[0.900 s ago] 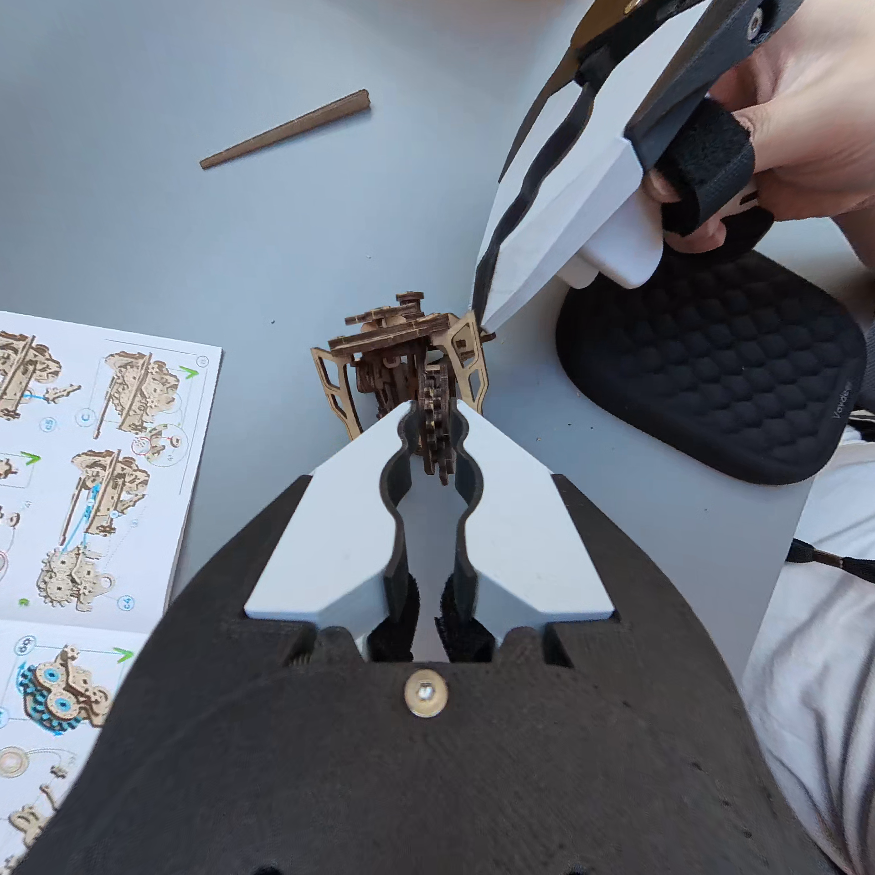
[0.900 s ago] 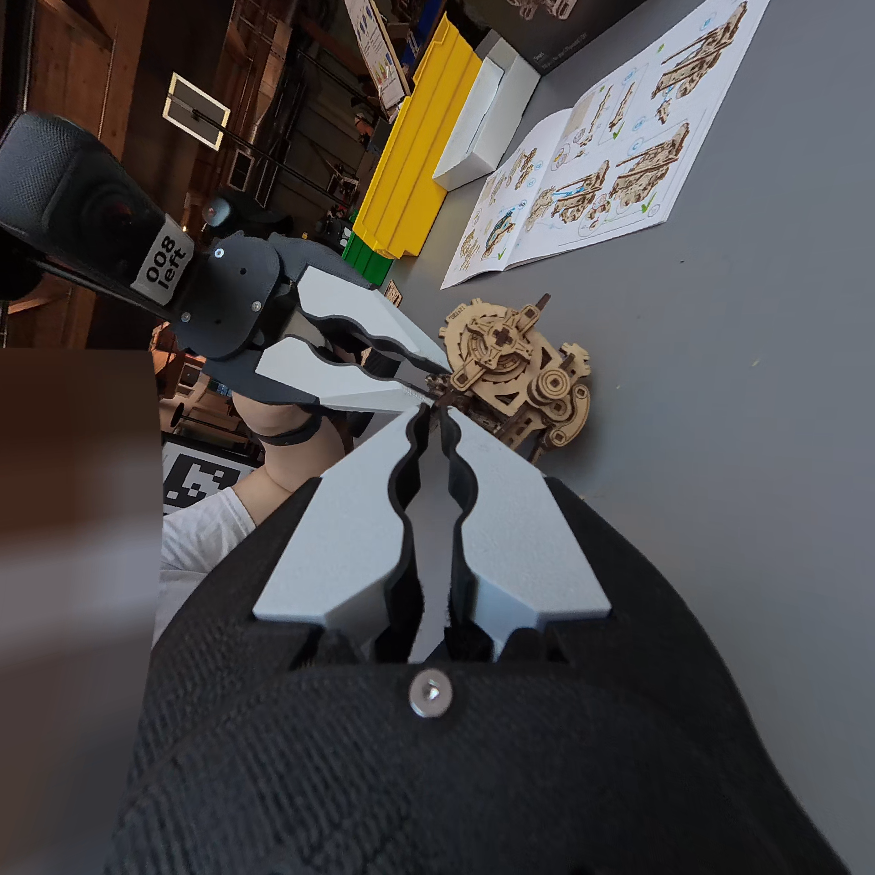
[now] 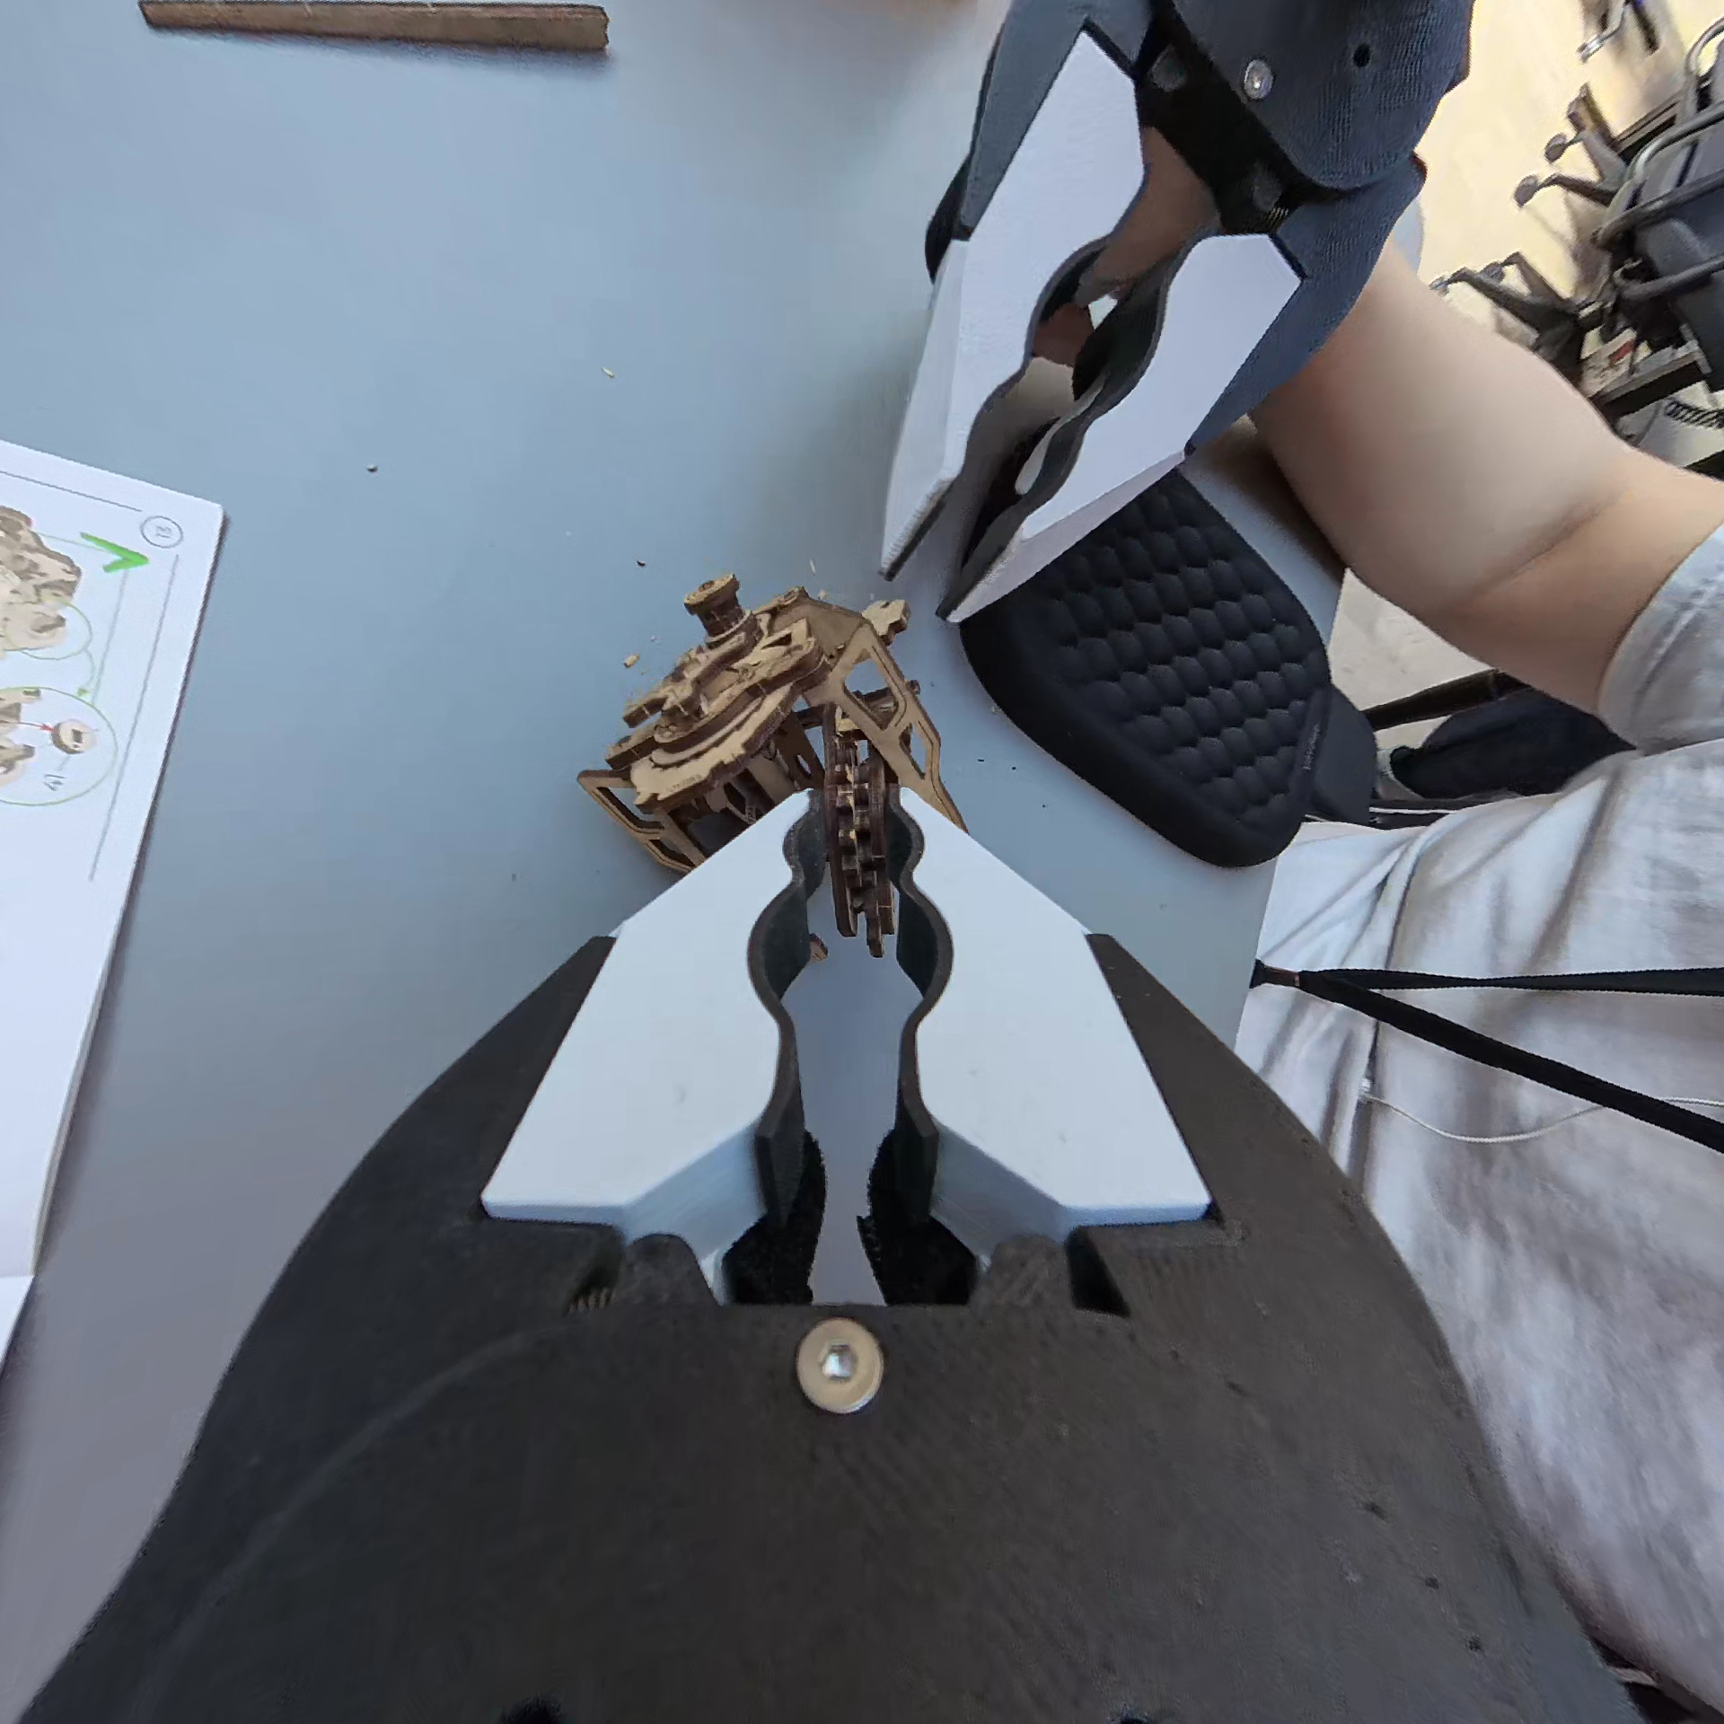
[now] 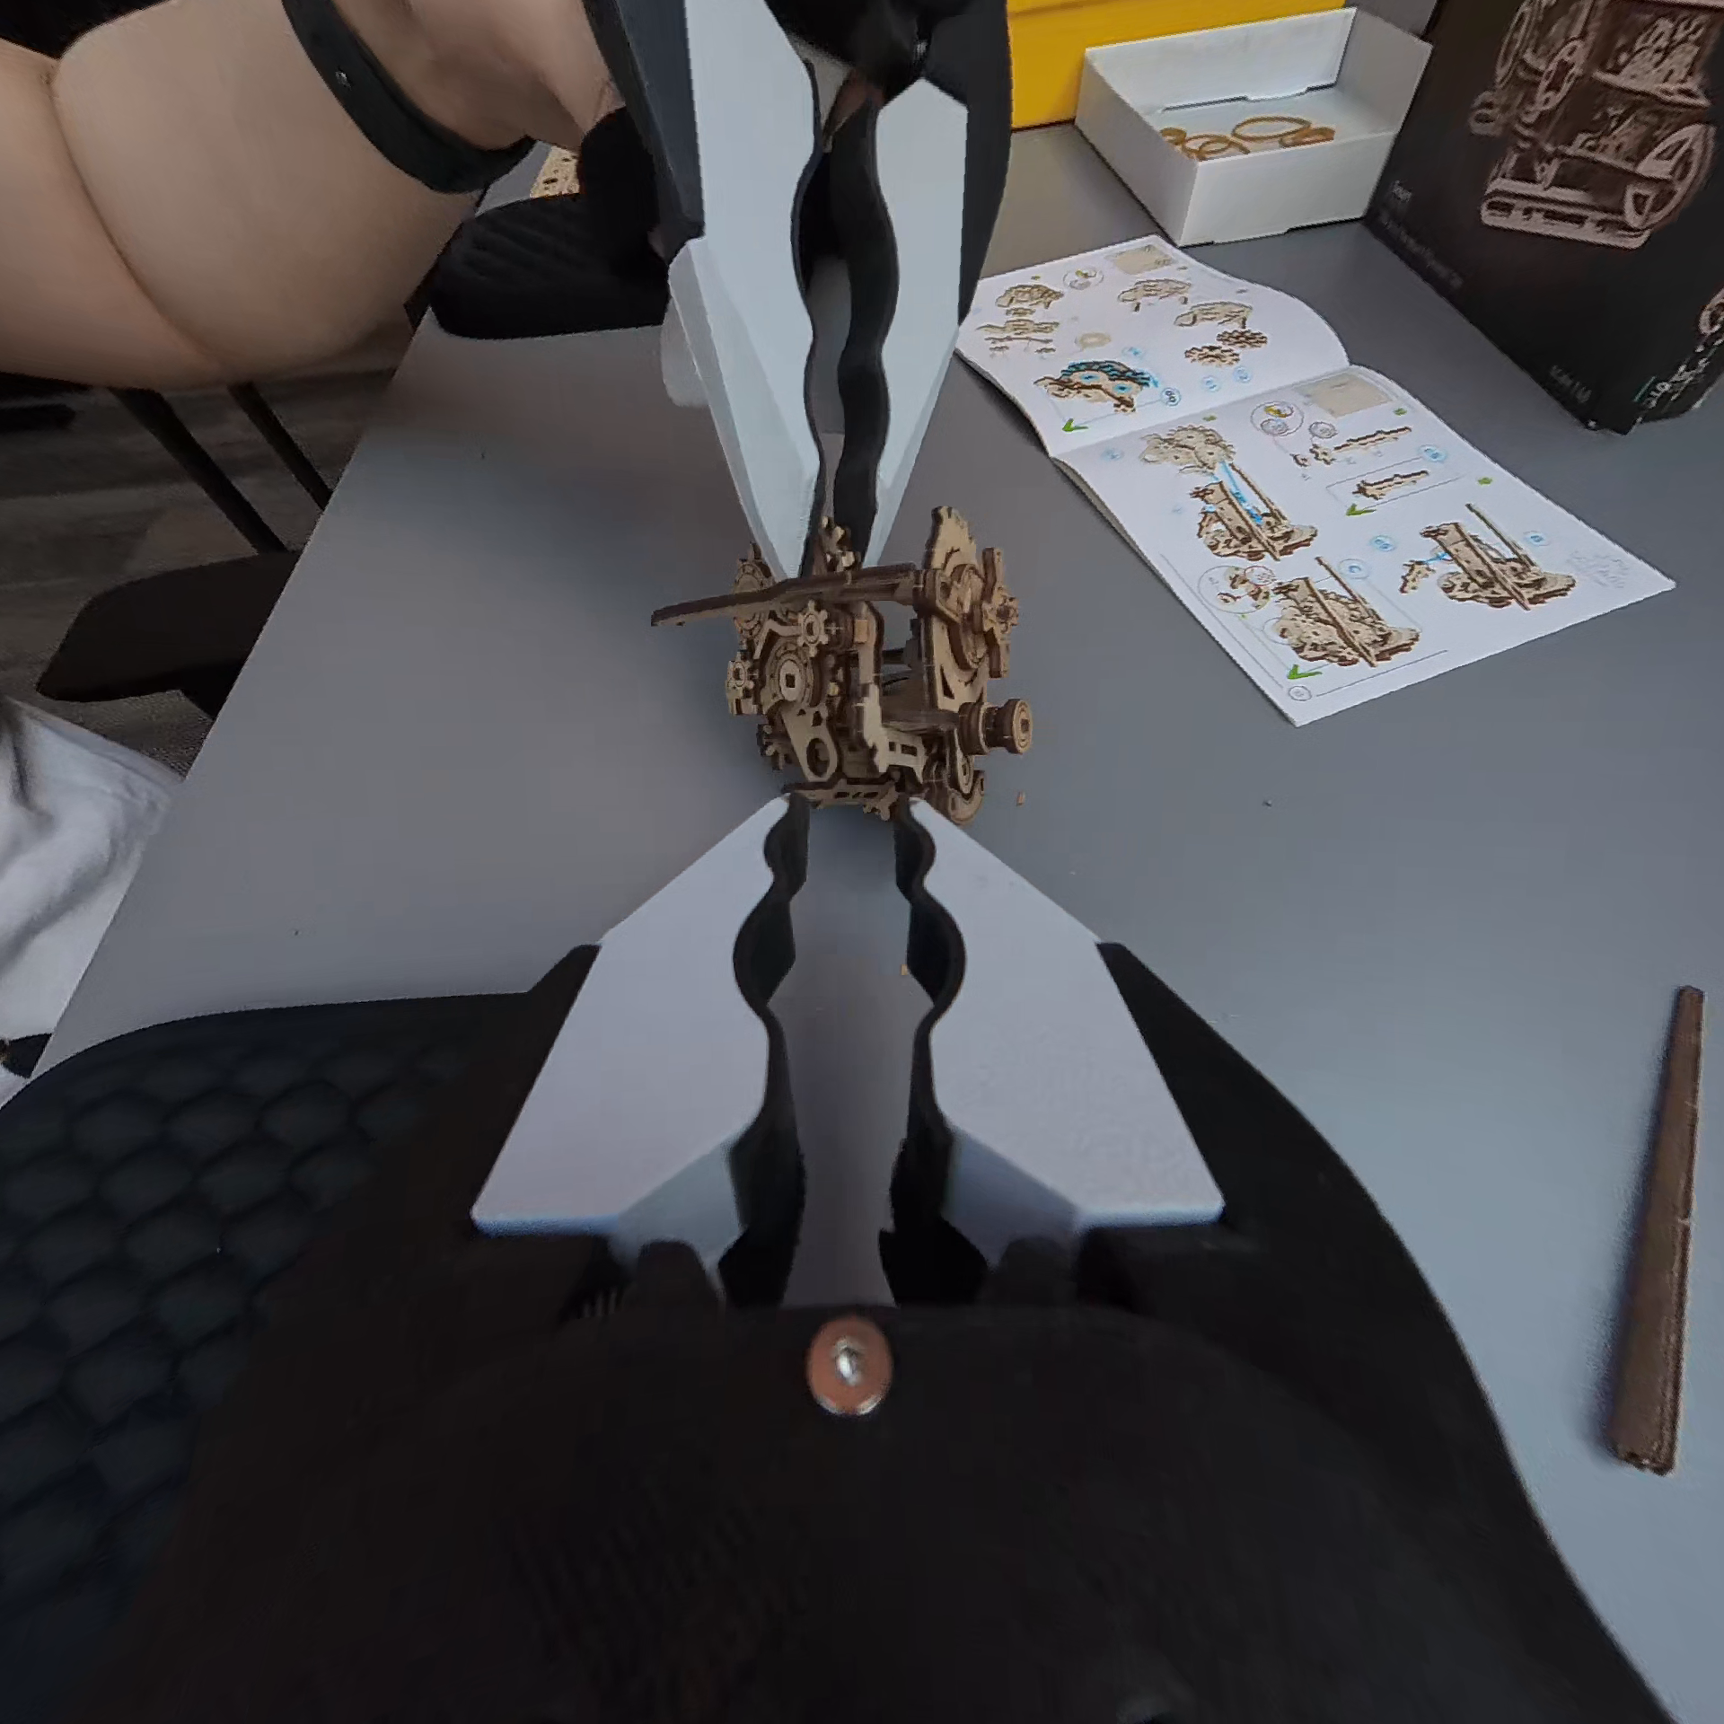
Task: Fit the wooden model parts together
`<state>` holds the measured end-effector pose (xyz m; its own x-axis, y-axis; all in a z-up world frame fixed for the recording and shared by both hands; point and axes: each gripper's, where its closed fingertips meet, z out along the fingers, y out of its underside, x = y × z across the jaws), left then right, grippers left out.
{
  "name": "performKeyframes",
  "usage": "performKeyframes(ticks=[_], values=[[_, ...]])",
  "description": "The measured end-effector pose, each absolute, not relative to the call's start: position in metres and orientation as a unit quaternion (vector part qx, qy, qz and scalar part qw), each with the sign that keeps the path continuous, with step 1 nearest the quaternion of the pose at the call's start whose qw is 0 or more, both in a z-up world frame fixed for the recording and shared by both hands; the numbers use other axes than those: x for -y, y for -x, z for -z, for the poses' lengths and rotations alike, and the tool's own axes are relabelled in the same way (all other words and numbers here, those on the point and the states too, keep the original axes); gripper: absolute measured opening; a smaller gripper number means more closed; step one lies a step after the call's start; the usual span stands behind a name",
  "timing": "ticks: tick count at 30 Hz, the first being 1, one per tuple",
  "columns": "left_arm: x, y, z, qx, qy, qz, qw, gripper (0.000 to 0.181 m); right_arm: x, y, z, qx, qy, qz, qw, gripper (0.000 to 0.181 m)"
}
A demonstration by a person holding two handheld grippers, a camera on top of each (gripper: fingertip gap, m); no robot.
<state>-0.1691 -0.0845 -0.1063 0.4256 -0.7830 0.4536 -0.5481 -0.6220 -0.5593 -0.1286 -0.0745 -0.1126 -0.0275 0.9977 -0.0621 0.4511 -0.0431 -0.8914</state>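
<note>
Wooden model stands on the tabletop, pinched at its gear edge by the left tool. The right tool, jaws parted and empty, sits just beside the model's opposite, near side.

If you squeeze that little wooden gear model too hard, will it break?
Probably, yes. The wooden model looks built from thin cut-out frames and small toothed gears, so hard pinching could snap them. Crumbs of wood already lie beside it. The left gripper grips only one gear edge, so it may twist or tip. It looks light.
</note>
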Motion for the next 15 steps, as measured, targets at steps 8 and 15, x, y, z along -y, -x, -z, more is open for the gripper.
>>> performKeyframes(ticks=[8,15], values=[[0.093,0.169,0.101,-0.365,0.789,0.477,0.129,0.010,0.097,0.134,0.122,0.602,0.617,-0.368,0.348,0.012],[0.100,0.167,0.093,-0.348,0.755,0.544,0.113,0.010,0.097,0.137,0.118,0.608,0.599,-0.368,0.368,0.009]])
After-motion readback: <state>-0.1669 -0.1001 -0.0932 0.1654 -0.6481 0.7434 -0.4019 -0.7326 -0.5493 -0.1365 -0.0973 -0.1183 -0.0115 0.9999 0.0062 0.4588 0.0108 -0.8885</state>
